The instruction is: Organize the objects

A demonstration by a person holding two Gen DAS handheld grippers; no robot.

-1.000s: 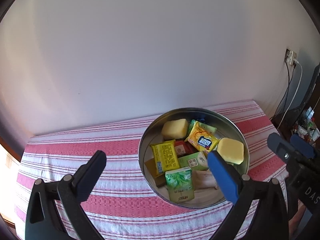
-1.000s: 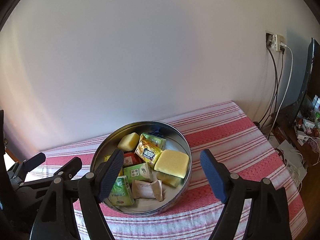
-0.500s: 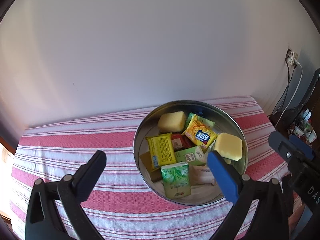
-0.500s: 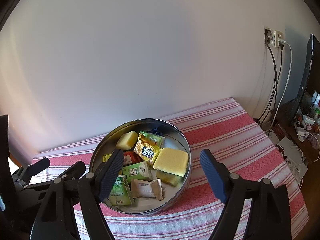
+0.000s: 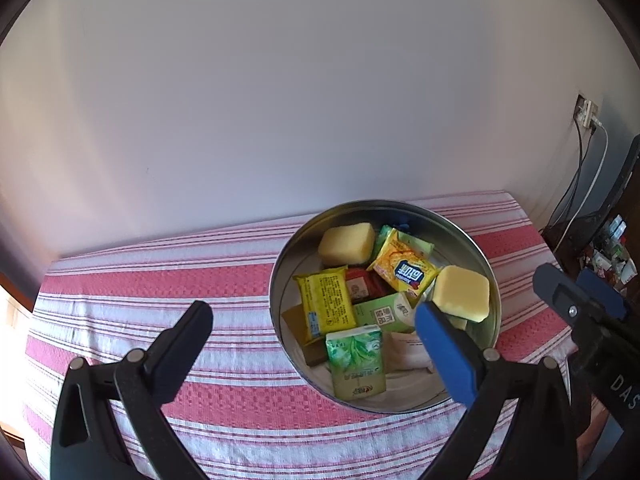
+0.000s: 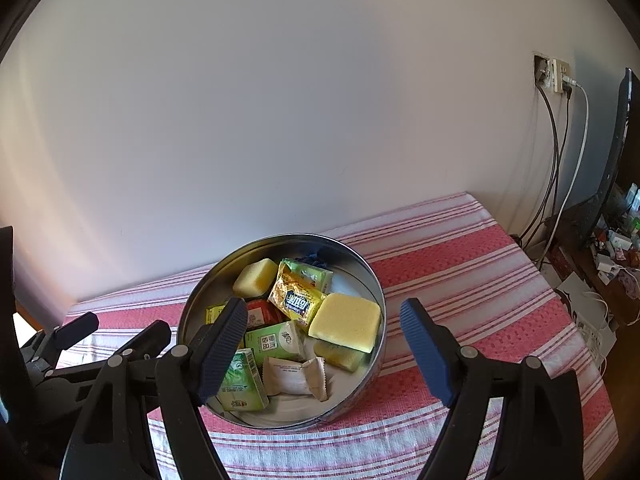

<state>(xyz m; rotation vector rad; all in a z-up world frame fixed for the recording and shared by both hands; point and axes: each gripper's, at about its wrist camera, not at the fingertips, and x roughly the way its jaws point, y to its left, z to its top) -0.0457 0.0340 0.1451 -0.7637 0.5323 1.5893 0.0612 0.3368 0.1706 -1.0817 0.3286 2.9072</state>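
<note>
A round metal tin (image 5: 490, 272) (image 6: 372, 284) stands on the red-and-white striped cloth, filled with several snack packets and two yellow sponges (image 5: 462, 298) (image 6: 346, 322). A green carton (image 5: 356, 362) (image 6: 240, 382) lies at its near rim. My left gripper (image 5: 314, 330) hovers open above the tin's left side, nothing between its fingers. My right gripper (image 6: 322, 326) hovers open over the tin's near right part, also empty. In the left wrist view the right gripper (image 5: 578, 294) shows at the right edge; in the right wrist view the left gripper (image 6: 112, 330) shows at lower left.
The striped table (image 5: 160, 292) (image 6: 480, 272) meets a plain white wall at the back. Right of the table hang cables (image 6: 554, 160) from a wall socket, beside a dark screen (image 6: 618, 152) and a cluttered shelf (image 6: 616, 248).
The left wrist view has drifted slightly, so the tin sits a little differently in its frame; both grippers stay open and nothing in the tin has moved.
</note>
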